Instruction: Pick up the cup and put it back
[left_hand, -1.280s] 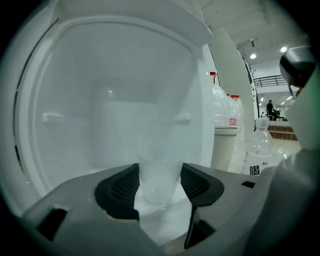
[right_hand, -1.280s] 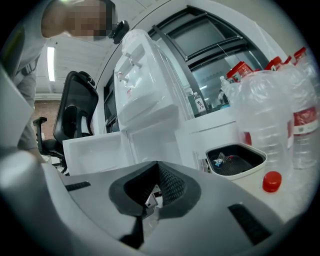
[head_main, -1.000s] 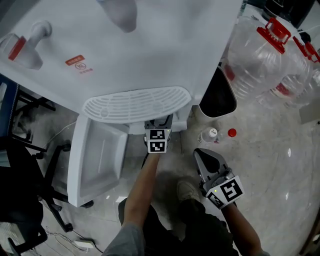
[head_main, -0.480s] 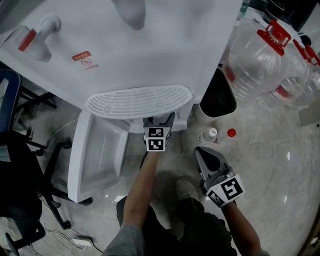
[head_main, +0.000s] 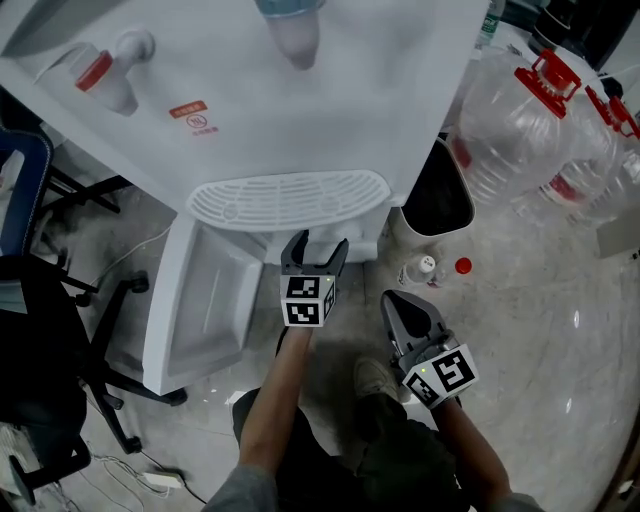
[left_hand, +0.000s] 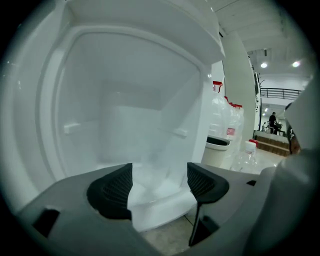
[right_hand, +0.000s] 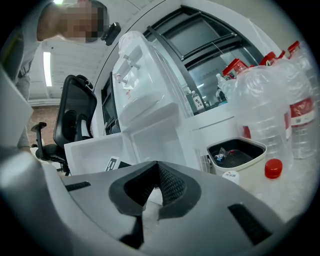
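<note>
My left gripper hangs just in front of the water dispenser's open lower cabinet, jaws wide open and gripping nothing. In the left gripper view the left gripper frames a pale, blurry cup-like shape on the cabinet floor, and neither pad touches it. From the head view the cup is hidden under the drip tray. My right gripper is held low by my right knee, shut and empty. In its own view the right gripper has its pads pressed together.
The cabinet door stands swung open to the left. A black waste bin sits right of the dispenser, with a small bottle and a red cap on the floor. Large water jugs crowd the right. An office chair stands left.
My left gripper has drawn back out of the cabinet toward me and its jaws have spread wider. The right gripper has hardly moved.
</note>
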